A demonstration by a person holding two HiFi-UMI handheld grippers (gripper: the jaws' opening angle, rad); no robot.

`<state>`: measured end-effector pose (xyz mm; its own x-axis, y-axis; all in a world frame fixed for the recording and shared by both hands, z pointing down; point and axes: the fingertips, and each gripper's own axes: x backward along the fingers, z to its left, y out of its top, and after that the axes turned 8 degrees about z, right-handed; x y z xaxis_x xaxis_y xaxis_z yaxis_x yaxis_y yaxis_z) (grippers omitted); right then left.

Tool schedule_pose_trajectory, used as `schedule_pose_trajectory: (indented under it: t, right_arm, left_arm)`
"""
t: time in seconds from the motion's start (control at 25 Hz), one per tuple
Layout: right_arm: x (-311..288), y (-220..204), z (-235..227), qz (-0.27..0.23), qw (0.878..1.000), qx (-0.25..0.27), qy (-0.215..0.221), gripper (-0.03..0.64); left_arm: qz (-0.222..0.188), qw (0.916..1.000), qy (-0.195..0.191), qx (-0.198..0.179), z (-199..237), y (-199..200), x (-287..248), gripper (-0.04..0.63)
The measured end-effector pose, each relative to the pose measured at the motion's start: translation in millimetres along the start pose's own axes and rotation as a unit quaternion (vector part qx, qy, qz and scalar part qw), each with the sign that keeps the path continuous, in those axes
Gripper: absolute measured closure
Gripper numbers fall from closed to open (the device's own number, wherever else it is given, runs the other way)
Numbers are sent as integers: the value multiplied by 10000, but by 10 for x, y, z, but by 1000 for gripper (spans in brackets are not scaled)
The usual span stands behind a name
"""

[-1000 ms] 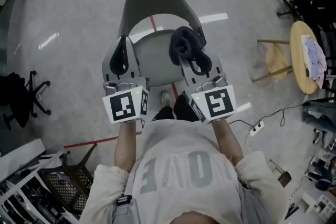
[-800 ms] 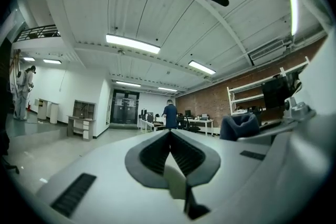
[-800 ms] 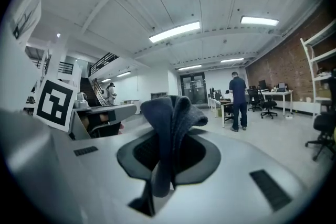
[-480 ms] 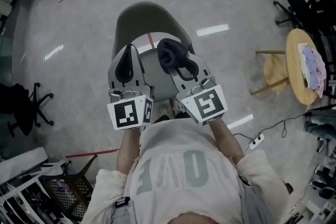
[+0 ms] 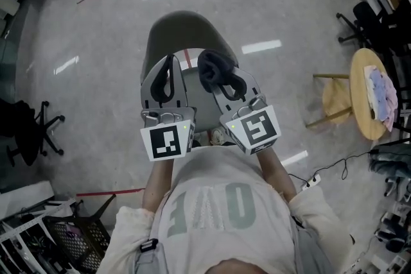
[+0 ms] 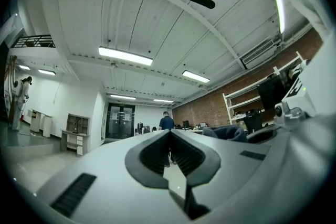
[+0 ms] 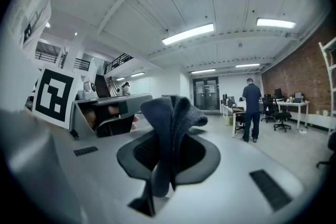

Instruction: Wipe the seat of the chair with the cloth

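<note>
The right gripper (image 7: 167,136) is clamped on the cloth (image 7: 169,113); the dark fabric stands bunched up out of the pinch between the jaws, a hold that leaves a loose wad ahead of the tips to serve as the wiping face. The left gripper (image 6: 170,136) has its jaws pressed together with nothing between them; it carries no load and is judged to be held alongside simply to keep clear. In the head view both grippers sit at frame centre over the seat (image 5: 192,98) of the chair (image 5: 183,32), with the cloth over the upper right part of the seat; both gripper views look out level across the room rather than down, so the cloth is judged to hang above the seat, not pressed to it; contact cannot be confirmed. Wiping would call for the right gripper to tip downward first.
</note>
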<state>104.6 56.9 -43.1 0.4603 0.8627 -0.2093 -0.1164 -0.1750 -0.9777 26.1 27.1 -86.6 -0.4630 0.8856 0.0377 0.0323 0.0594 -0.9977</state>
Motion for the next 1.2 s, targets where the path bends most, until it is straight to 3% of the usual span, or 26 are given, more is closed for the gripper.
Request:
schedule_pose_trajectory:
  t: [0.36, 0.68, 1.04, 1.2]
  right_arm:
    - [-96, 111, 55, -162, 9992, -133, -349, 560]
    - [-200, 88, 152, -173, 9987, -207, -443, 560]
    - [-244, 97, 10, -200, 9973, -175, -685, 560]
    - [-365, 131, -73, -205, 9970, -225, -713, 560]
  left_arm:
    - [-418, 9990, -127, -66, 191, 157, 44, 580]
    - [-98, 9994, -287, 164, 275, 41, 51, 580]
    - [-253, 9987, -439, 83, 326, 122, -13, 580]
    - [-225, 9975, -628, -215, 340, 104, -67, 580]
